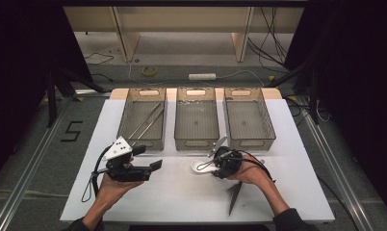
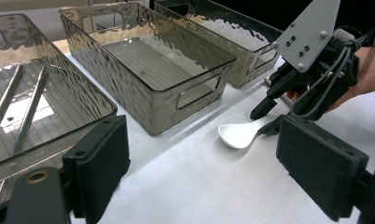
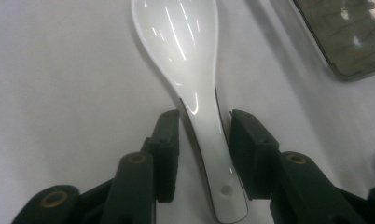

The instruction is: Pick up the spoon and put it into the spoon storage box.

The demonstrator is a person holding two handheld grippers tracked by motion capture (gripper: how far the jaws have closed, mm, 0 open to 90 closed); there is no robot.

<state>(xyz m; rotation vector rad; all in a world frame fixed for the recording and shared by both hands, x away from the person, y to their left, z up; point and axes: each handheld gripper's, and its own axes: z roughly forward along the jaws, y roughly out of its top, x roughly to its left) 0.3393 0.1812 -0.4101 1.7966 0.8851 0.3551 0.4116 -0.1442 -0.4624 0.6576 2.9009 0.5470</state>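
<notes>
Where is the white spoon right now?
In the high view the white spoon lies on the table, just in front of the middle bin, its handle between the right tongs.

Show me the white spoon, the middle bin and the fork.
white spoon [image 3: 181, 42], right gripper view, on its bowl.
middle bin [image 1: 197, 142], high view, on its near wall.
fork [image 1: 235, 195], high view, on its handle.

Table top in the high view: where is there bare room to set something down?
Free: the white table between the left gripper and the fork, and the far-right strip beside the right bin. Crowded: around the spoon and right gripper.
</notes>
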